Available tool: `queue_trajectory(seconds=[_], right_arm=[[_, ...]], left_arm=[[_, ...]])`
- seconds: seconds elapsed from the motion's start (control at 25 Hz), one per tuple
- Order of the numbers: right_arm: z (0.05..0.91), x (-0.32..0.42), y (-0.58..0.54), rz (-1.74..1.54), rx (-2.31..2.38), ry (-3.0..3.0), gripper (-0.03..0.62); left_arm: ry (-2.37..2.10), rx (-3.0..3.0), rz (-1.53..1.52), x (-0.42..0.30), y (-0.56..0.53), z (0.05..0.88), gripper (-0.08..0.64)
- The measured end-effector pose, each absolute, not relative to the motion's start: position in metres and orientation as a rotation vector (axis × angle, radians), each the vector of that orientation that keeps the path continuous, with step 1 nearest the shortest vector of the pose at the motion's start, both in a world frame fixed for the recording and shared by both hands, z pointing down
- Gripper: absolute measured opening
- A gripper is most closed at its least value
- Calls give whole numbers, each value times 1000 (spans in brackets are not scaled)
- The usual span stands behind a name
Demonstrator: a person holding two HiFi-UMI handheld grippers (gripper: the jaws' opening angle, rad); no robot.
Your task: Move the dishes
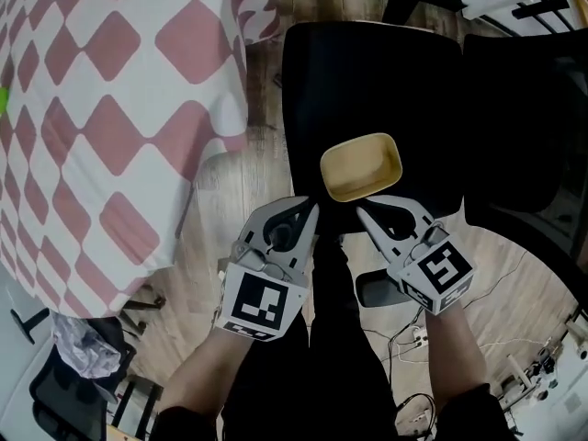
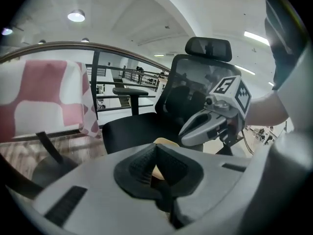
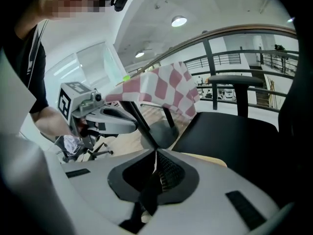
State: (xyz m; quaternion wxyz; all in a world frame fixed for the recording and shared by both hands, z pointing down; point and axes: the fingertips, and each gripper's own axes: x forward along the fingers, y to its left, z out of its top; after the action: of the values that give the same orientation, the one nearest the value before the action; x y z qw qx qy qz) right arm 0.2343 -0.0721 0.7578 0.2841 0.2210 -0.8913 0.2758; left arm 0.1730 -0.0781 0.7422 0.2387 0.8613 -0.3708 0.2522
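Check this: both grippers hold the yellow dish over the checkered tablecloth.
Not quite. The left gripper and right gripper hold the yellow dish over the black chair seat. The checkered tablecloth lies off to the side, as the head view shows.

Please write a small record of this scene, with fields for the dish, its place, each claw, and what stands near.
dish: one tan rectangular dish, empty
place: over the black chair seat; whether it touches the seat cannot be told
left claw: shut on the near rim of the dish, at its left end
right claw: shut on the same near rim, further right
nearby: pink and white checked cloth on a table, left of the chair
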Motion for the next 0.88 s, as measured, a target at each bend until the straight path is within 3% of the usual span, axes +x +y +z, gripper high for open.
queue_trajectory(seconds=[0.48,0.64,0.88], right_arm=[[815,239,-55,440,276,-2287,28],[842,243,-48,273,130,-2178,133],[874,253,-35,115,-21,-2020,135]], left_arm=[[-1004,2344,718,186,-76,795,4],[-999,2329,725,182,-72,802,5],[-976,2309,712,183,-67,801,5]])
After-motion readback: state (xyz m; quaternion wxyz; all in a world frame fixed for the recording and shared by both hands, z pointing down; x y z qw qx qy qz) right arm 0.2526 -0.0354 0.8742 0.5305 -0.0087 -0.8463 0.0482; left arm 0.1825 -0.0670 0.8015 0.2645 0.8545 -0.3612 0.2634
